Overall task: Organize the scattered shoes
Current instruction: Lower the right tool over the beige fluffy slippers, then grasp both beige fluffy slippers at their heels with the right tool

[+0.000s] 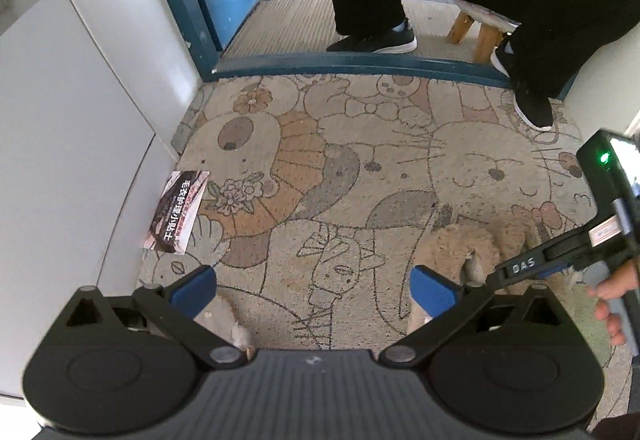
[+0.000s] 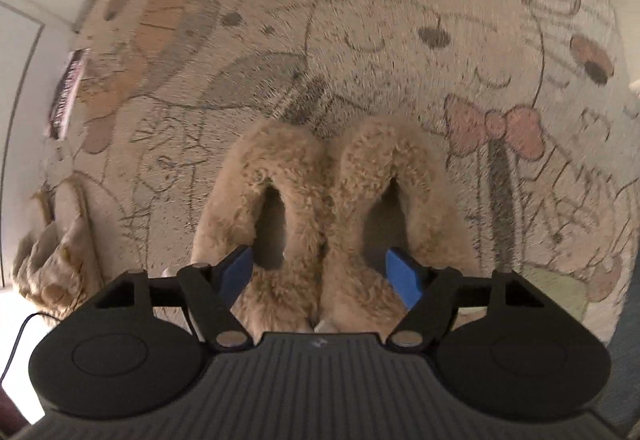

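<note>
Cartoon doormat (image 2: 360, 20): fluffy slippers (image 2: 332, 208) paired, toes away, directly under right gripper (image 2: 324, 274).
Jaws apart, straddling both inner walls, nothing clamped; left gripper (image 1: 312, 286) wide, off to the side.

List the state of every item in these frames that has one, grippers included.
Pair of tan fluffy slippers: side by side, touching, upright on the mat.
Third tan fluffy slipper: apart, at the mat's left edge.
Cartoon-printed floor mat: lying flat.
Printed leaflet: flat on the mat's edge.
Left hand-held gripper: open, empty.
Right hand-held gripper: open, straddling the pair, pads not visibly pressing.
</note>
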Tool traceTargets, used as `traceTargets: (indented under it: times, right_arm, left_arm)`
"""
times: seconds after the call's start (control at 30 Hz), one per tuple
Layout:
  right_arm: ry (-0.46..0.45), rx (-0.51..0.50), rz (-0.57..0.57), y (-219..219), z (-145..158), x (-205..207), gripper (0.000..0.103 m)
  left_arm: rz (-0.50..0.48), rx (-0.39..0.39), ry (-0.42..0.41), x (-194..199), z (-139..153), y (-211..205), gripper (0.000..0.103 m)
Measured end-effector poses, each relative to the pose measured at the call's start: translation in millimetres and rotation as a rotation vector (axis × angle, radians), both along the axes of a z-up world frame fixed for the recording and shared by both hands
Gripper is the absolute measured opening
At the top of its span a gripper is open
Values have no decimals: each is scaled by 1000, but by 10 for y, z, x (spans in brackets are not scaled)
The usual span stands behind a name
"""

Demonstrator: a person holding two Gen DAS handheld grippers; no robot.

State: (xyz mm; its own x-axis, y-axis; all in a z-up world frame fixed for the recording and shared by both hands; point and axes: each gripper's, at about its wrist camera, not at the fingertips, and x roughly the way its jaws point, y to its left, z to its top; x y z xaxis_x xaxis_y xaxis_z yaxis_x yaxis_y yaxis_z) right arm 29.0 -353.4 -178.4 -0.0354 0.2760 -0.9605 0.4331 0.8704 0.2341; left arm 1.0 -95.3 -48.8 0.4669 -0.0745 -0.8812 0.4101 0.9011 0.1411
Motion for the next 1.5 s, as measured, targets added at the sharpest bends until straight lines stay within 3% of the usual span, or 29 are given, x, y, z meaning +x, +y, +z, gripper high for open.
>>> traceTargets:
  times: [0.2,0.37,0.53,0.7,1.1,1.3,1.5]
  right_arm:
    - [32,-22,29,98,-128,44,72]
    - [8,-19,75,158,-223,46,63]
    - [-59,-15,184,210,-296,11,38]
    - [-81,17,229,174,-186,38,31]
    - [-185,0,373,5,802,242,30]
    - [-260,0,445,16,1483,429,30]
    - [-358,-22,564,149,2408,745,30]
  left_arm:
    - [25,-14,46,89,-176,-1,102]
    - [13,-14,55,83,-221,-26,102]
    - [21,-14,50,65,-186,27,102]
    - [22,-25,47,44,-94,74,102]
    - [-9,-72,-6,-25,379,64,102]
    - [-32,-89,-53,-25,752,127,102]
    - [-41,-114,-97,15,1129,324,102]
